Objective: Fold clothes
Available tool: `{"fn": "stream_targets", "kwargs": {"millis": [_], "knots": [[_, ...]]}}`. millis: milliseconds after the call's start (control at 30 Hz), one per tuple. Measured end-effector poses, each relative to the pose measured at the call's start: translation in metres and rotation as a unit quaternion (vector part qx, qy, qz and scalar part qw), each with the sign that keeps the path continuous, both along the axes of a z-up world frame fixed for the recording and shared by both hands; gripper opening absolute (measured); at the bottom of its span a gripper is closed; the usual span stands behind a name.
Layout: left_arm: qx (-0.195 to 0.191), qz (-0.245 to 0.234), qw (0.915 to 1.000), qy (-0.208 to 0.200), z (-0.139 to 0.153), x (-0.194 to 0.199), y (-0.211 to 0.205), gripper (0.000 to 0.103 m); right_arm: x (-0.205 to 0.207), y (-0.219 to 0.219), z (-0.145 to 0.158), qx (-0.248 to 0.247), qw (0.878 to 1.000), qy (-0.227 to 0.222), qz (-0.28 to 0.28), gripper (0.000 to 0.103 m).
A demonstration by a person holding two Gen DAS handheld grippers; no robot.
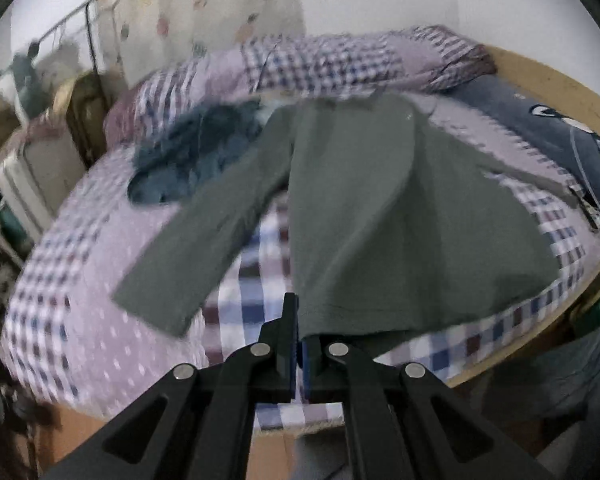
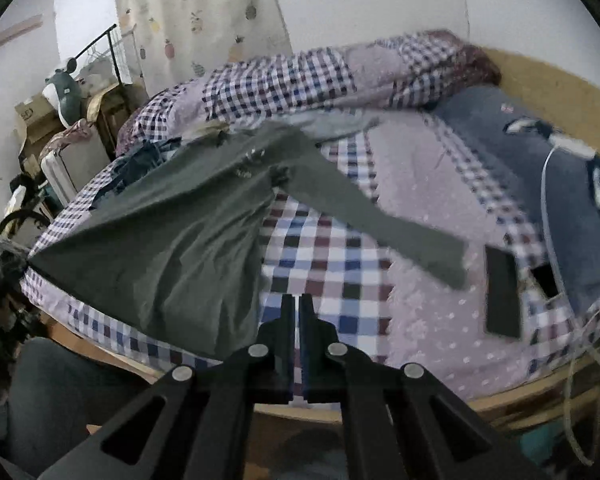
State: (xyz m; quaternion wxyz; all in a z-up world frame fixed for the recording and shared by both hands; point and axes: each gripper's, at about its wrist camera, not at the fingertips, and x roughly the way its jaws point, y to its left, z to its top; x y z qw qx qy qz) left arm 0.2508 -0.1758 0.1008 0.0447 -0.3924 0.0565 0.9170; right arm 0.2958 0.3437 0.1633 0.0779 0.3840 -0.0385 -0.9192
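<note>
Now the left tool (image 1: pixel 299 332) grips the hem of the green shirt (image 1: pixel 364 208) on the bed (image 1: pixel 100 344), while the right tool (image 2: pixel 299 320), at 5 o'clock from the shirt, is closed and empty.

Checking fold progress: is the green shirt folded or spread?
Mostly spread: green shirt lies flat on the bed, one sleeve stretched out.

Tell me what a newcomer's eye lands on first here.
A green shirt lies spread on the checked bedspread, one sleeve flung out to each side. The left hand-held gripper is shut on its near hem; the right hand-held gripper is shut on nothing. A dark phone lies at the right.
</note>
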Motion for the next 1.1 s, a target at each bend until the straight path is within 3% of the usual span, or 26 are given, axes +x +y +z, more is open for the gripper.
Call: {"fn": "stream_targets", "kwargs": {"millis": [133,367,533,767,867,900,933,1100], "knots": [[0.002,0.017,0.9998,-0.008,-0.018,-0.002,-0.014,0.0,-0.028,-0.023,-0.054,-0.029,0.999,-0.042,0.009,0.005],[-0.003,0.011,0.9999,-0.012,-0.024,-0.001,-0.02,0.0,-0.077,-0.06,-0.139,-0.033,0.988,-0.146,0.047,0.011],[-0.004,0.006,0.9998,-0.016,-0.029,-0.002,-0.021,0.0,-0.085,-0.065,-0.154,-0.04,0.984,-0.161,0.068,0.042],[0.005,0.008,0.9998,-0.017,-0.032,-0.003,-0.024,0.0,-0.086,-0.072,-0.158,-0.021,0.983,-0.164,0.078,0.044],[0.007,0.009,0.9998,-0.018,-0.034,-0.004,-0.024,0.0,-0.088,-0.083,-0.163,-0.004,0.982,-0.168,0.088,0.028],[0.008,0.009,0.9998,-0.019,-0.034,-0.004,-0.024,0.0,-0.088,-0.086,-0.165,0.003,0.982,-0.17,0.086,0.009],[0.008,0.009,0.9997,-0.02,-0.035,-0.005,-0.024,0.0,-0.087,-0.088,-0.166,0.01,0.982,-0.17,0.086,0.002],[0.014,0.003,0.9996,-0.022,-0.035,-0.004,-0.024,0.0,-0.079,-0.087,-0.143,0.046,0.983,-0.158,0.077,0.0]]}}
